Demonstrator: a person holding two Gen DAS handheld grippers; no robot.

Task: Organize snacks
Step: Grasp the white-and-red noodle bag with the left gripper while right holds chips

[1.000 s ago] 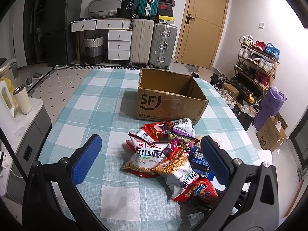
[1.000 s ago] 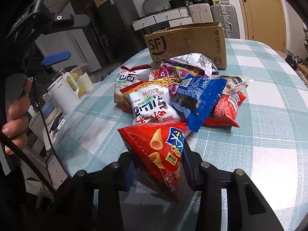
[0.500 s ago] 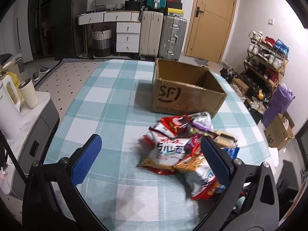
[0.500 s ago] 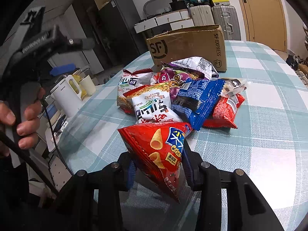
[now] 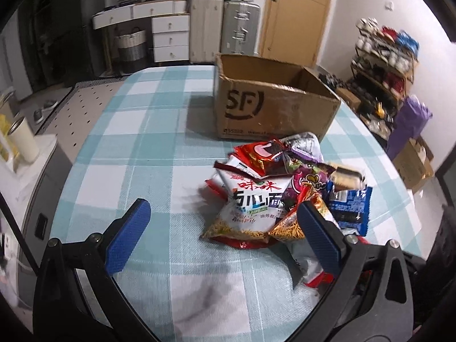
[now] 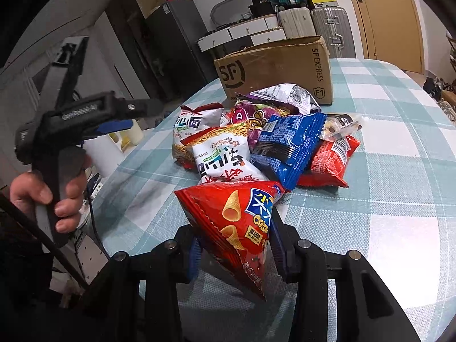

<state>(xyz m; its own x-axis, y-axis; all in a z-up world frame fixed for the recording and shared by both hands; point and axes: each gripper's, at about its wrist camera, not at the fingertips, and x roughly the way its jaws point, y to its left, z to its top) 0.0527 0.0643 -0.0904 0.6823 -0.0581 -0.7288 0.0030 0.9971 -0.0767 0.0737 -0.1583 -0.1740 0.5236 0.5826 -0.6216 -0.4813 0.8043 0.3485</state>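
A pile of snack bags lies on the checked tablecloth (image 5: 136,148) in front of an open SF cardboard box (image 5: 273,108) (image 6: 273,65). On top I make out a white noodle bag (image 5: 250,199) (image 6: 222,159), a blue bag (image 6: 285,145) and a red bag (image 6: 330,159). My right gripper (image 6: 235,245) is shut on a red cone-crisps bag (image 6: 236,222), held just off the table at the pile's near side. Over the pile's left edge my left gripper (image 5: 223,208) stands open and empty, its right finger above the bags. The right wrist view shows a hand (image 6: 42,196) holding it.
A low cabinet with a cream cup (image 5: 22,139) stands beyond the table's left edge. Suitcases (image 5: 225,28) and white drawers (image 5: 171,37) line the far wall. A shoe rack (image 5: 384,57) and a purple bag (image 5: 410,125) stand on the right.
The left gripper has dropped lower and closer to the table, so the pile and box sit further right in its view. The right gripper and its red bag have stayed put.
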